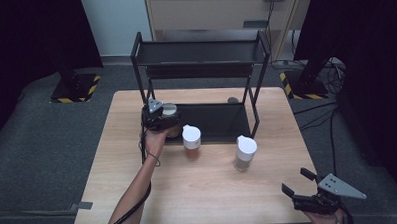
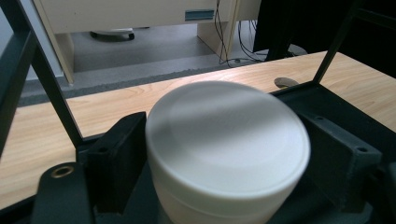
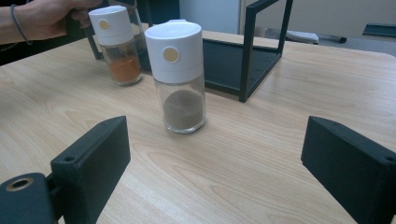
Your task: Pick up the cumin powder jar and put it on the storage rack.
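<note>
The high view looks forward and down from above the person's side, taking in the whole worktop [image 1: 199,192] and the black rack [image 1: 199,57] at its far edge. The left gripper view sits very close behind a white jar lid [image 2: 229,140], facing across the rack's lower shelf. The right gripper view looks low across the worktop toward two spice jars [image 3: 180,74], which also stand in the high view.
</note>
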### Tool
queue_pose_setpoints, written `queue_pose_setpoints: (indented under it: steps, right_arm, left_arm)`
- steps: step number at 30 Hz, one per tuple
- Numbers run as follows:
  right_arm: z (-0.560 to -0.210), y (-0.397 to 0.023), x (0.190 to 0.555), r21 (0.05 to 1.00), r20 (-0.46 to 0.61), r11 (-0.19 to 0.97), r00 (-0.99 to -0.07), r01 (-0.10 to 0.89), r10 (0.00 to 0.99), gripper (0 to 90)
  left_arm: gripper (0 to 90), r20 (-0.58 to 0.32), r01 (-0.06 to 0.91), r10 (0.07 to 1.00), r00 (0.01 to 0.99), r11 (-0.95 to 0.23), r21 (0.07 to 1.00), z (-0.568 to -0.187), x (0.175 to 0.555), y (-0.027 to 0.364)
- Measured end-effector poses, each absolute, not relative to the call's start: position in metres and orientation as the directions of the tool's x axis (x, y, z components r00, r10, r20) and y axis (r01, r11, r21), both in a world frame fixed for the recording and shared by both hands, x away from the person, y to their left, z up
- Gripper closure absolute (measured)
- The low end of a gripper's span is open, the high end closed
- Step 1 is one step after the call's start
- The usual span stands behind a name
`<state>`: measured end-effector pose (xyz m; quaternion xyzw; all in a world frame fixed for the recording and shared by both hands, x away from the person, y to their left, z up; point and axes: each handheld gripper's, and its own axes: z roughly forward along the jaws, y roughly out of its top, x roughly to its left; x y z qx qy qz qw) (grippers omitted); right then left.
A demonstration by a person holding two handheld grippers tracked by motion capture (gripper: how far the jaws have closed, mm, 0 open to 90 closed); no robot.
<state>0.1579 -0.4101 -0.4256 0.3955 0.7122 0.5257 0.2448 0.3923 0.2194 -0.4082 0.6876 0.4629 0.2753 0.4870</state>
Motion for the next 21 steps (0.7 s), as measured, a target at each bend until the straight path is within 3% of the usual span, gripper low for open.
queue_pose_setpoints:
  steps: [9, 21]
  right_arm:
    - [-0.425, -0.410, 0.158, 0.943, 0.064, 0.137, -0.569, 0.303, 0.820, 8.4]
    - [-0.426, -0.410, 0.158, 0.944, 0.062, 0.138, -0.570, 0.300, 0.819, 8.4]
  left_arm:
    - [6.6, -0.067, 0.364, 0.907, 0.417, -0.099, 0.926, -0.391, 0.390, 0.218]
    - [2.9, -0.061, 0.345, 0.880, 0.471, -0.120, 0.931, -0.355, 0.371, 0.232]
